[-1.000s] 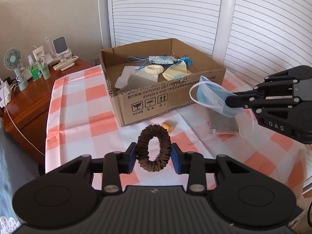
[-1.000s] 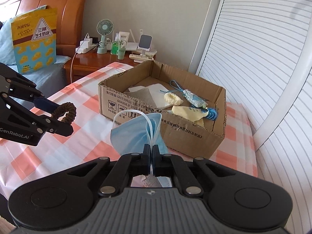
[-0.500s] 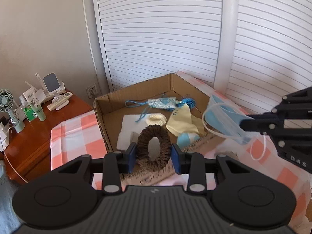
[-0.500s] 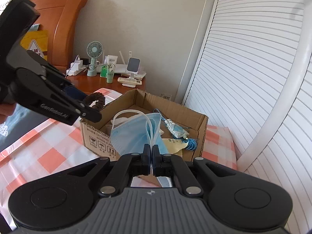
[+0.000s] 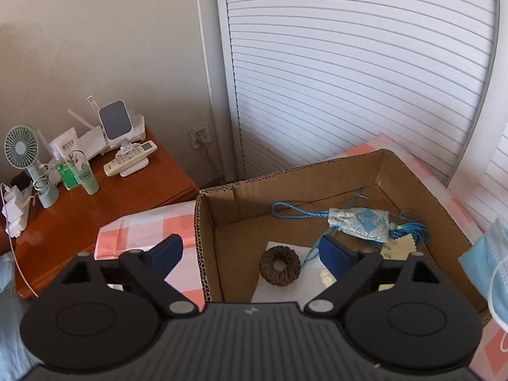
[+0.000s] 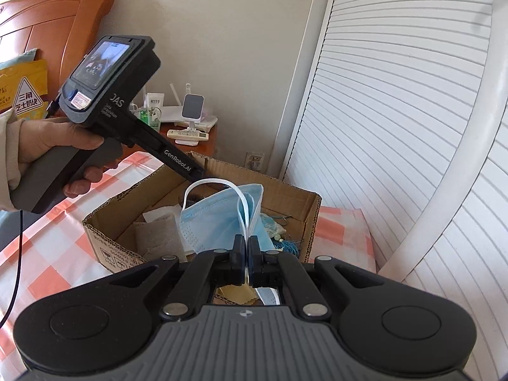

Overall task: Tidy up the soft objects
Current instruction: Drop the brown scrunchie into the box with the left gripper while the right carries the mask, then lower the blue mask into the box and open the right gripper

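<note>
Left wrist view: my left tool (image 5: 250,250) hangs with fingers spread wide over the cardboard box (image 5: 409,171), the brown scrunchie (image 5: 279,269) lying free on white paper between and below them. My right tool (image 6: 246,255) is clamped on the blue face mask (image 6: 219,222), held above the box's near edge.
</note>
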Available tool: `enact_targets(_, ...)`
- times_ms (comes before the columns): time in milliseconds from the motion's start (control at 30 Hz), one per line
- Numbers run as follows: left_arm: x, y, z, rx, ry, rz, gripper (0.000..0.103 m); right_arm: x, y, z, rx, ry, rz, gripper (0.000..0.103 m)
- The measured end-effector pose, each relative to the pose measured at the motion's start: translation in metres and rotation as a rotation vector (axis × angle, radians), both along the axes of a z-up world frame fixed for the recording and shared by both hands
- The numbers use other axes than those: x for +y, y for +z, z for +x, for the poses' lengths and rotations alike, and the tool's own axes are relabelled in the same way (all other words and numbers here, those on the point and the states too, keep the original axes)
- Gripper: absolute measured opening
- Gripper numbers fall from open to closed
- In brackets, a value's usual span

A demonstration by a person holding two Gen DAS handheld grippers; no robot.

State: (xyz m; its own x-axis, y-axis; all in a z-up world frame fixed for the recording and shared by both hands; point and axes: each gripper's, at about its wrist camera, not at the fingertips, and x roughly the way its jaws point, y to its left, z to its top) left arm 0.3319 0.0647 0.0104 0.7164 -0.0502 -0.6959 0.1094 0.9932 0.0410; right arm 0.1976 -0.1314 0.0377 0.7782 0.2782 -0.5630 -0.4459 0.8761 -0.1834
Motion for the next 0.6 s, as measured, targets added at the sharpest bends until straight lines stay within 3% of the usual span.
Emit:
enact_targets(100, 0.01, 0.005, -0.014, 0.008, -0.006, -0.064, 0.093, 0.0, -0.001, 0.004, 0.014, -0.006, 0.006, 0.003)
enact_targets(300, 0.016, 0.025, -0.069, -0.01, -0.043, -0.029, 0.097, 0.009, 0.0, 0.011, 0.019, -0.001, -0.011, 0.003)
enact_targets(600, 0.021, 0.034, -0.176, -0.06, -0.055, -0.054, 0.101, 0.026, 0.006, 0.037, 0.034, 0.007, -0.01, 0.003)
